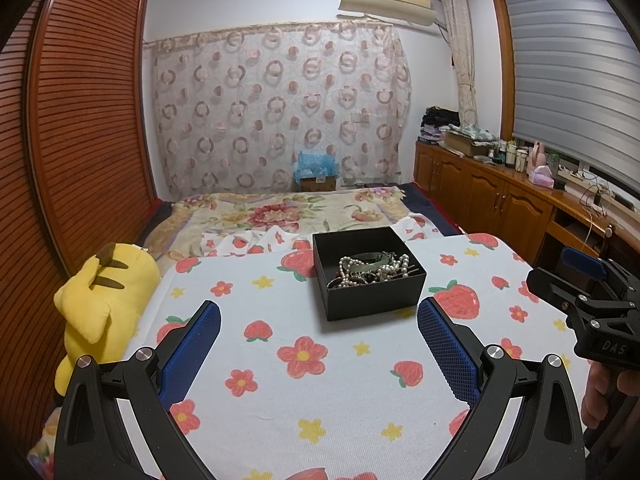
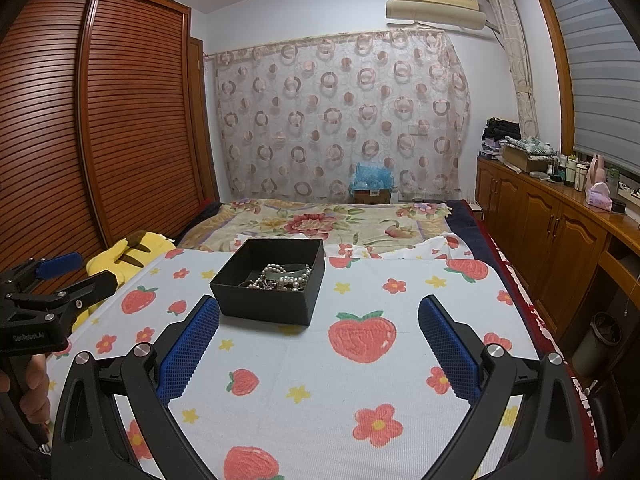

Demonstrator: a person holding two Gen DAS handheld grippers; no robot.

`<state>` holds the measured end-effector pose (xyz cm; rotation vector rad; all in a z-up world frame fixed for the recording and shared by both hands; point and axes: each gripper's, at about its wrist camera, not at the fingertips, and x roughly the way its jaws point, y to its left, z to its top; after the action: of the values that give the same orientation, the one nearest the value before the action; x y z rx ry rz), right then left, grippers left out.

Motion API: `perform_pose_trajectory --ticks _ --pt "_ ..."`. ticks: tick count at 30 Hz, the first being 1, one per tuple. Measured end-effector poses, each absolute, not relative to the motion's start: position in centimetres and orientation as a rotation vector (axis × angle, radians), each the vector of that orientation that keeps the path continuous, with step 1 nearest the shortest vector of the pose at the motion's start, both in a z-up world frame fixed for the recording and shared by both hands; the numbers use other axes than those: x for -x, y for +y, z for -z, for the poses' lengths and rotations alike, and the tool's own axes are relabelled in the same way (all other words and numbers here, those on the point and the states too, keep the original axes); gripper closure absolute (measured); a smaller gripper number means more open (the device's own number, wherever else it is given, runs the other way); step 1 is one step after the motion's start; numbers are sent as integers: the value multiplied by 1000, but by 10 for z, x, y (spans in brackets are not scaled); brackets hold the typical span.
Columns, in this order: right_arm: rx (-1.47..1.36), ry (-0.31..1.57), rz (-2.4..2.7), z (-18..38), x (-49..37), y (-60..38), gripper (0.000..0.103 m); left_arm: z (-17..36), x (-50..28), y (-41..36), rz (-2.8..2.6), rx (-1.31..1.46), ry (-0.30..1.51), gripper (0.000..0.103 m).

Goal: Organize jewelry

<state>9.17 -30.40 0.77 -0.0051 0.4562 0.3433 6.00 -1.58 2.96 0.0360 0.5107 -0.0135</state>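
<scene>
An open black box (image 1: 374, 298) (image 2: 264, 302) sits on a white cloth printed with strawberries and flowers. Inside lies a tangle of jewelry (image 1: 370, 270) (image 2: 280, 276): pearl strands and a pale green bangle (image 1: 370, 262). My left gripper (image 1: 319, 316) is open, hovering over the cloth just short of the box, nothing between its blue pads. My right gripper (image 2: 319, 312) is open too, its left pad close to the box's near corner. In the left wrist view the right gripper (image 1: 560, 276) shows at the right edge, held by a hand. The left gripper (image 2: 76, 272) appears at the right wrist view's left edge.
The printed cloth (image 1: 320, 380) covers the near part of a bed; a floral blanket (image 1: 280, 212) lies beyond. A yellow plush toy (image 1: 100, 300) rests at the bed's left side. A slatted wooden wardrobe (image 1: 80, 120) stands left, wooden cabinets (image 1: 500, 196) right.
</scene>
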Motion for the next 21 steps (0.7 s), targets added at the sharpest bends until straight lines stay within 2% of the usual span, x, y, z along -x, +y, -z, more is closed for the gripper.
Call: perform_pose_trajectory --ticks 21 --pt "4 455 -344 -8 -92 -305 3 -28 -57 -16 10 -29 504 8"
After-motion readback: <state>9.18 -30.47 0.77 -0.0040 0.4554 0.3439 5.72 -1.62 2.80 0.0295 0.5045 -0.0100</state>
